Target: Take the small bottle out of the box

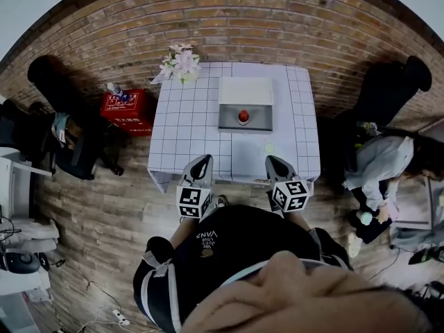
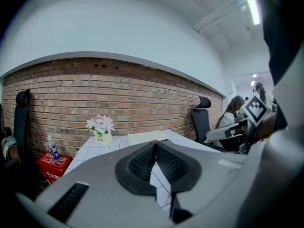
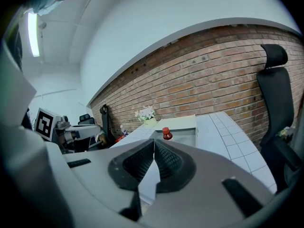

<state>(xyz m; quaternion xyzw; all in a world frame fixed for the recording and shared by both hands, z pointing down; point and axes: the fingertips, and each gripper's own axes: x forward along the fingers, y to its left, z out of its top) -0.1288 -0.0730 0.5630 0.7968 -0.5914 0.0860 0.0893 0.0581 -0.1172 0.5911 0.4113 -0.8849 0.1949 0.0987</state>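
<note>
A small bottle with a red cap (image 1: pixel 243 116) stands inside an open grey box (image 1: pixel 229 118) with its white lid (image 1: pixel 246 90) raised, at the far middle of the white checked table (image 1: pixel 187 130). In the right gripper view the bottle (image 3: pixel 166 133) shows in the box (image 3: pixel 190 135) beyond the jaws. My left gripper (image 1: pixel 205 159) and right gripper (image 1: pixel 271 159) hover side by side over the table's near edge, well short of the box. Both are shut with nothing between the pads (image 2: pixel 155 145) (image 3: pixel 153 142).
A pot of pale flowers (image 1: pixel 181 64) stands on the table's far left corner. A small pale green disc (image 1: pixel 270 148) lies near the right gripper. A red crate (image 1: pixel 129 111) sits left of the table. Black chairs (image 1: pixel 395 82) stand around, and a seated person (image 1: pixel 378 164) is at the right.
</note>
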